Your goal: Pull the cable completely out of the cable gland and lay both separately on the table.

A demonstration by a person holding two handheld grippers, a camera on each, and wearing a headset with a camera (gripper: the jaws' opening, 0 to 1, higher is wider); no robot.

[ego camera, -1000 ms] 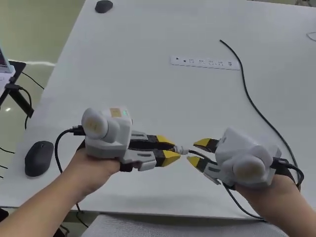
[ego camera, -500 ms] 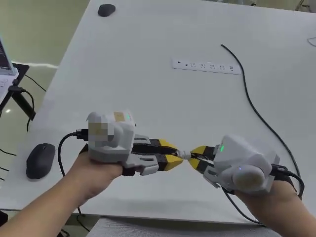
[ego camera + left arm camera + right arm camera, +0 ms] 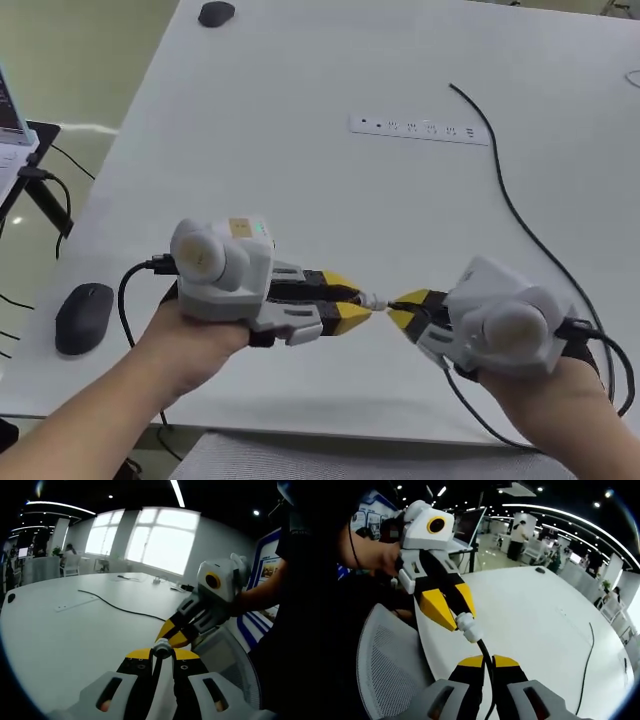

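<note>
Over the white table's (image 3: 300, 180) near edge the right gripper (image 3: 400, 308), open a second earlier, had shut close beside the left gripper (image 3: 360, 304). Print on the power strip (image 3: 420, 129) was too small to read. The left gripper clamped the white cable gland (image 3: 374, 301), and the right pinched the black cable (image 3: 486, 662) entering it.

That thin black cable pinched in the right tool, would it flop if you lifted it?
Probably bendy rather than limp: the cable runs straight across the short span from the cable gland to the right hand-held gripper. Likely light, being so thin. Its smooth-looking jacket might slip.
</note>
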